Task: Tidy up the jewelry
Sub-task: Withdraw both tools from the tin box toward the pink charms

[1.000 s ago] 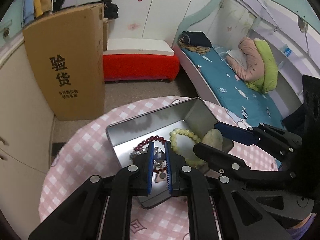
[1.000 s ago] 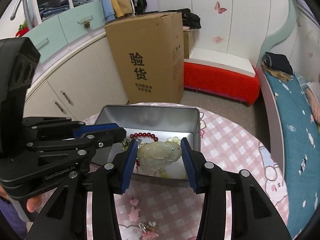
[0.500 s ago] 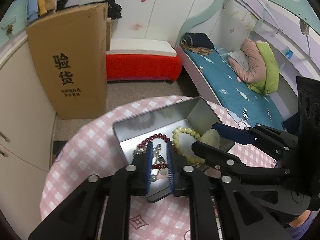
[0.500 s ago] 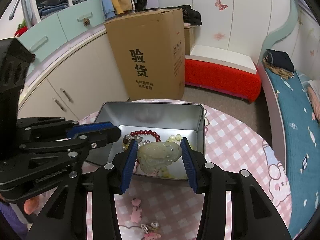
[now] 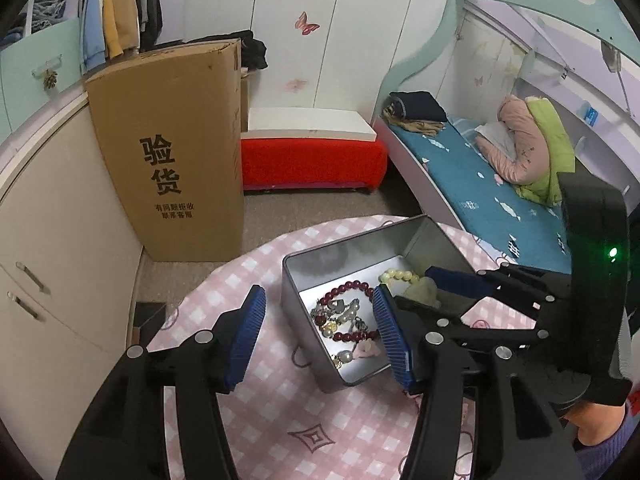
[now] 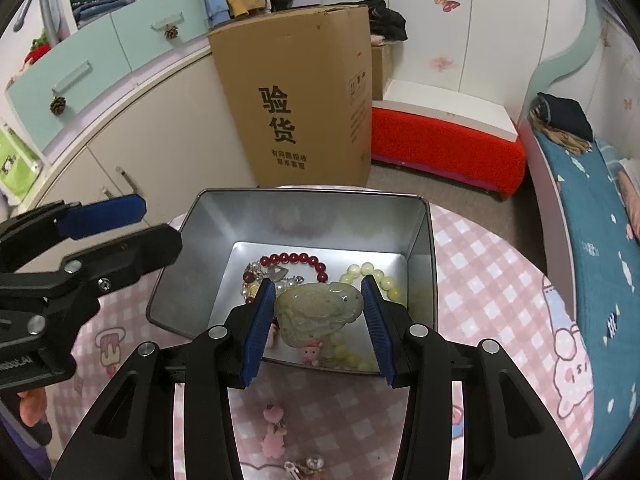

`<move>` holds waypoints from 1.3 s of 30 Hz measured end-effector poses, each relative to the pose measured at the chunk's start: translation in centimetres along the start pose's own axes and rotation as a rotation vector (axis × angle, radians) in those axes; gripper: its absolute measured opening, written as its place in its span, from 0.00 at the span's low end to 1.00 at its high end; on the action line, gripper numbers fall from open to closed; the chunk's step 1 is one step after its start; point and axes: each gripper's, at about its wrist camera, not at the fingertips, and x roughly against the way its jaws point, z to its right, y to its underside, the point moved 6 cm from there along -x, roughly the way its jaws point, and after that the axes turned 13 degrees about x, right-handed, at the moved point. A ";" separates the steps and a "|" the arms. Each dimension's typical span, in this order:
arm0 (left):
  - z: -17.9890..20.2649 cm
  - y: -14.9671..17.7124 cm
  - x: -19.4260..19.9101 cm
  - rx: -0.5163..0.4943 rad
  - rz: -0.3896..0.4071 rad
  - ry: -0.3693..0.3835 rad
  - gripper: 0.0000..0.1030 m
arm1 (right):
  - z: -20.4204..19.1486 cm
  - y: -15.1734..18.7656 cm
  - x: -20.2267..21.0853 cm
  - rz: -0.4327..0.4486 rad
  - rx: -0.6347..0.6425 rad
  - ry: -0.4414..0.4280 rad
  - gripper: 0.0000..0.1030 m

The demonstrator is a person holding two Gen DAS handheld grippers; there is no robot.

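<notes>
On the pink-checked bench (image 6: 500, 280) sits an open metal tin (image 6: 320, 216), and most of the jewelry looks sorted already: a red bead bracelet (image 5: 348, 289), a pale bead bracelet (image 6: 378, 276) and a tangle of charms lie inside. Left hand-held gripper (image 5: 316, 334) has just been opening; its jaws stand apart over the tin's near corner with nothing between them. Right hand-held gripper (image 6: 320, 320) is clamped on a pale green jade pendant (image 6: 318, 312), poised above the tin, not yet set down. Pink charms (image 6: 274, 432) on the cloth are left to collect.
</notes>
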 end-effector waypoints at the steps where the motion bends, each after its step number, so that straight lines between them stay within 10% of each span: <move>1: 0.0 0.1 0.0 0.002 -0.001 0.001 0.52 | 0.0 0.0 0.1 0.002 -0.002 0.003 0.44; 17: 2.6 3.5 4.4 -0.063 0.077 0.047 0.52 | -0.6 5.5 7.3 0.084 0.048 0.054 0.50; 33: 2.0 9.3 3.9 0.000 0.005 0.080 0.52 | -3.3 12.6 3.7 -0.029 0.128 0.036 0.49; 39: 2.0 9.5 4.0 -0.004 0.000 0.080 0.52 | -3.8 12.7 3.9 -0.032 0.155 -0.007 0.25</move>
